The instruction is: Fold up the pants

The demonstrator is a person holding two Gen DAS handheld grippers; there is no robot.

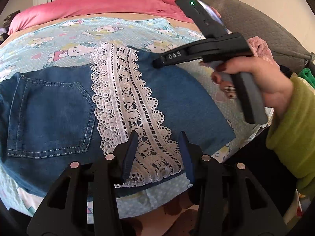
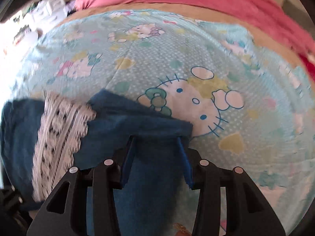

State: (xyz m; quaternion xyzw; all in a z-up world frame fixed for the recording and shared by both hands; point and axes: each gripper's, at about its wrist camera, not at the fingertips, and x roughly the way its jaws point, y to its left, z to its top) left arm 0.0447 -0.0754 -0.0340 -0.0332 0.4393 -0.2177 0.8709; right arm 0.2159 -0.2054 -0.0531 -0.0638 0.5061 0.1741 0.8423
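On the bed, over a pale blue cartoon-cat sheet (image 1: pixel 65 37), the denim pants (image 1: pixel 177 98) lie folded into a compact stack, back pocket (image 1: pixel 53 118) up, a white lace band (image 1: pixel 126 102) running across the top layer. Left tongs (image 1: pixel 157 155) hover low over the near hem, fingers apart and gripping nothing; lace shows between them. Right tongs (image 2: pixel 157 157), held by a hand (image 1: pixel 256 78) in a green sleeve (image 1: pixel 291 127), sit above the far denim corner with fingers spread and empty; that view is smeared by motion blur, so contact with the cloth cannot be told. Risks, as judged: the openwork lace could snag on a fingertip if the left tongs close or drag here, pulling the top layer askew. In the right wrist view the far corner (image 2: pixel 177 127) looks rumpled and slightly lifted; a careless pinch there may catch only one layer and peel the fold open. Near edge sits close to the mattress edge, so a tug toward the person could slide the stack off. Pink blanket (image 1: pixel 102 4) behind lies well apart, no hazard.
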